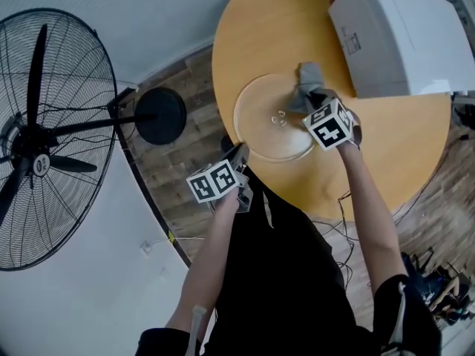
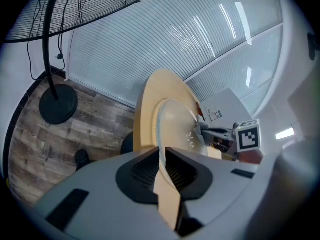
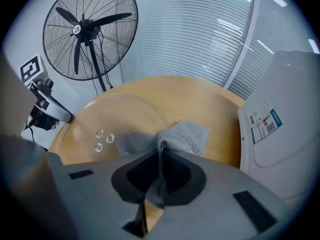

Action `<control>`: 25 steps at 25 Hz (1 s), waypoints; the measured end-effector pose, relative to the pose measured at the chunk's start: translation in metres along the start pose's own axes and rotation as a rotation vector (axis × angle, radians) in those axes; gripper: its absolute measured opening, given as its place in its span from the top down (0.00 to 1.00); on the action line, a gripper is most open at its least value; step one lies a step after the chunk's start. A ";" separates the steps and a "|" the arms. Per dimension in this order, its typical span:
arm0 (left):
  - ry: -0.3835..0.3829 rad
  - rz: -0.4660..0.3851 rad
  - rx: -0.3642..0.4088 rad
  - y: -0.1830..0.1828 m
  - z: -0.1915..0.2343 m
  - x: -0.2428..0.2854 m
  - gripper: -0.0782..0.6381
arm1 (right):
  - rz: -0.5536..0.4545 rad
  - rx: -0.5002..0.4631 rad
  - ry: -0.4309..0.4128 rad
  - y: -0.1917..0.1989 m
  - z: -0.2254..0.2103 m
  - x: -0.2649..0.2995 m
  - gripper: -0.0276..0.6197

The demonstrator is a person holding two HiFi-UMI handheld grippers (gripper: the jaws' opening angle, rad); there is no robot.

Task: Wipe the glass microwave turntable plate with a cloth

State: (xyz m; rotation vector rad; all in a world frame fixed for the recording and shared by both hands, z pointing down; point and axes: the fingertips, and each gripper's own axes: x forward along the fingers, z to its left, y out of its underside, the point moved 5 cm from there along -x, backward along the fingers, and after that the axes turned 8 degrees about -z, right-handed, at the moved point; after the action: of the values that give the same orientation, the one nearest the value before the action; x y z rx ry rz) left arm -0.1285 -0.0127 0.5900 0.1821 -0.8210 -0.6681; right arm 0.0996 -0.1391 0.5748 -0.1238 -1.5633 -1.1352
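On the round table [image 1: 386, 147]: glass plate [image 1: 271, 124] lies flat, near your edge.
Left gripper [image 1: 239, 154]: clamped on the plate's near rim; hold it steady.
Right gripper [image 1: 308, 99]: pinching the cloth [image 1: 308, 74]; sweep it with even pressure across the glass.

Round table [image 1: 404, 150] with plate [image 1: 261, 128], white appliance [image 1: 404, 35]

We find the plate [image 1: 260, 117] lying on the table [image 1: 386, 139], toward its left side in the head view. The microwave [image 1: 401, 35] stands on the table's far right, behind the plate. The cloth [image 1: 308, 76] lies across the plate's far right rim and onto the table, its near end pinched in the right gripper [image 1: 312, 99]. The left gripper [image 1: 241, 153] clamps the plate's near rim. The fan [image 1: 44, 139] stands on the floor [image 1: 174, 169], left of the table.
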 end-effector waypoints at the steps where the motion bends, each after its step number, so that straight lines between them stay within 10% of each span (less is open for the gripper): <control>1: 0.002 0.001 0.001 0.000 0.000 0.000 0.84 | -0.004 0.000 0.002 -0.004 -0.002 0.003 0.92; 25: -0.011 -0.012 0.025 -0.002 0.002 0.000 0.84 | -0.159 -0.011 -0.139 -0.087 0.061 0.056 0.92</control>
State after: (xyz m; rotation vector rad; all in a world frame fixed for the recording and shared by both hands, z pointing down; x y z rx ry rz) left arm -0.1311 -0.0136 0.5909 0.2061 -0.8393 -0.6705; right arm -0.0170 -0.1689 0.5760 -0.0884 -1.7147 -1.2818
